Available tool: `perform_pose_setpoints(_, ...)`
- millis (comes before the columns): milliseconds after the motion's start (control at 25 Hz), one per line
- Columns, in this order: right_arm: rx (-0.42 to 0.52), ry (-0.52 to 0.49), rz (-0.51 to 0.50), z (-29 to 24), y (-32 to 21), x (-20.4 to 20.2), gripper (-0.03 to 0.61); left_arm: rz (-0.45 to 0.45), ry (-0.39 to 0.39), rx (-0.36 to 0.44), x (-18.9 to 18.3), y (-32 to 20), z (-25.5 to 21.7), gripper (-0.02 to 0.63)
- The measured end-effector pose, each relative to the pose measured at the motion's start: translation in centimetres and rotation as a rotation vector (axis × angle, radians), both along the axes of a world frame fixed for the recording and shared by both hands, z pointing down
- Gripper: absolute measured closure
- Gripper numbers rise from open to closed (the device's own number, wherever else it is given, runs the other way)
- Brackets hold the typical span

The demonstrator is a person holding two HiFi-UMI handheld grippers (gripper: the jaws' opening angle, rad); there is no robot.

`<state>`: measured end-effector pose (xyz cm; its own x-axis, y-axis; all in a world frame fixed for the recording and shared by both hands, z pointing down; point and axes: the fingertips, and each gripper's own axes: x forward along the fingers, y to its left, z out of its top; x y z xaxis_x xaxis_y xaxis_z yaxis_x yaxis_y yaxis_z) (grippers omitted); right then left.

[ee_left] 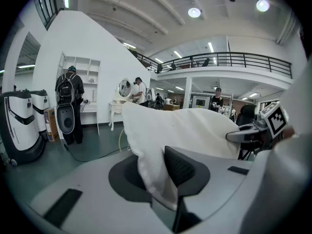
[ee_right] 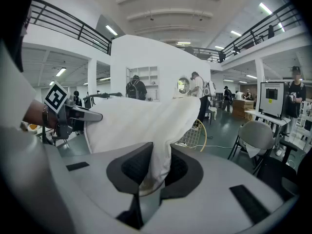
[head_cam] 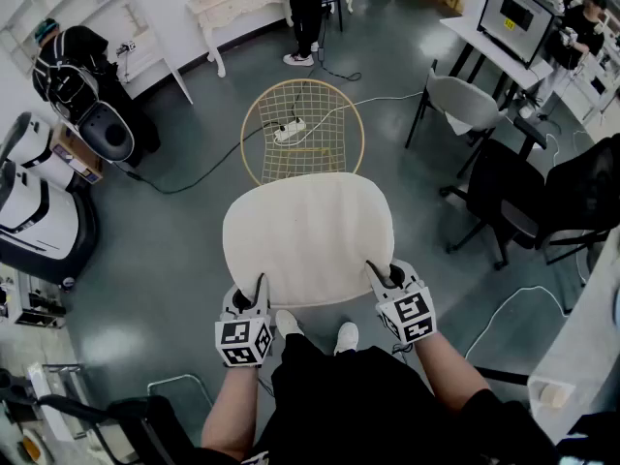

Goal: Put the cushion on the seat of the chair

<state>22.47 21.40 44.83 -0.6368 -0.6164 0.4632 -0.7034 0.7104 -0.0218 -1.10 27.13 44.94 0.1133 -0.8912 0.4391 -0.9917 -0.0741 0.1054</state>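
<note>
A cream round cushion [head_cam: 308, 235] hangs in the air, held flat by its near edge, in front of and partly over a gold wire chair [head_cam: 302, 129] with a mesh seat. My left gripper [head_cam: 256, 289] is shut on the cushion's near-left edge, and the fabric [ee_left: 153, 172] is pinched between its jaws. The right gripper [head_cam: 380, 274] is shut on the near-right edge, with cloth [ee_right: 158, 152] folded between its pads. In the right gripper view the chair [ee_right: 200, 133] shows beyond the cushion.
A white power strip [head_cam: 289, 129] and a black cable [head_cam: 194, 177] lie on the grey floor under the chair. A grey chair [head_cam: 463, 103] and black office chairs [head_cam: 509, 197] stand to the right by desks. White machines [head_cam: 34, 197] sit at the left; a person [head_cam: 306, 13] stands behind.
</note>
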Motion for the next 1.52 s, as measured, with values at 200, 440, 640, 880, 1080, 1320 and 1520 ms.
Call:
perform_pose_setpoints(200,-0.002,-0.009,-0.002,0.0,-0.2,-0.2,0.518,-0.003,-0.004,-0.001,-0.1,-0.2,0.1,0.520)
perform_pose_setpoints(440,-0.013,-0.035,-0.007,-0.1,0.0,-0.4,0.512,-0.009,0.003,-0.004,-0.4,0.0,0.0,0.520)
perform_pose_setpoints(640,-0.025,-0.035,-0.004,-0.1,0.4,-1.5,0.514,-0.008,0.003,-0.006,-1.5,0.5,-0.2,0.520)
perform_pose_setpoints(880,-0.031,-0.028,-0.011,0.0,0.1,-3.7,0.514,-0.014,0.009,-0.006,-3.7,0.4,-0.1,0.520)
perform_pose_setpoints(1080,-0.036,-0.018,-0.011,0.0,-0.7,-6.6,0.514,-0.018,0.025,-0.012,-6.6,-0.3,0.3,0.520)
perform_pose_setpoints(1320,-0.042,-0.011,0.005,0.0,-2.3,-10.2,0.514,-0.010,0.039,-0.018,-10.2,-2.2,0.5,0.520)
perform_pose_setpoints(1520,-0.049,-0.006,0.028,0.3,-4.0,-13.3,0.515,0.009,0.041,-0.017,-13.5,-4.4,0.8,0.520)
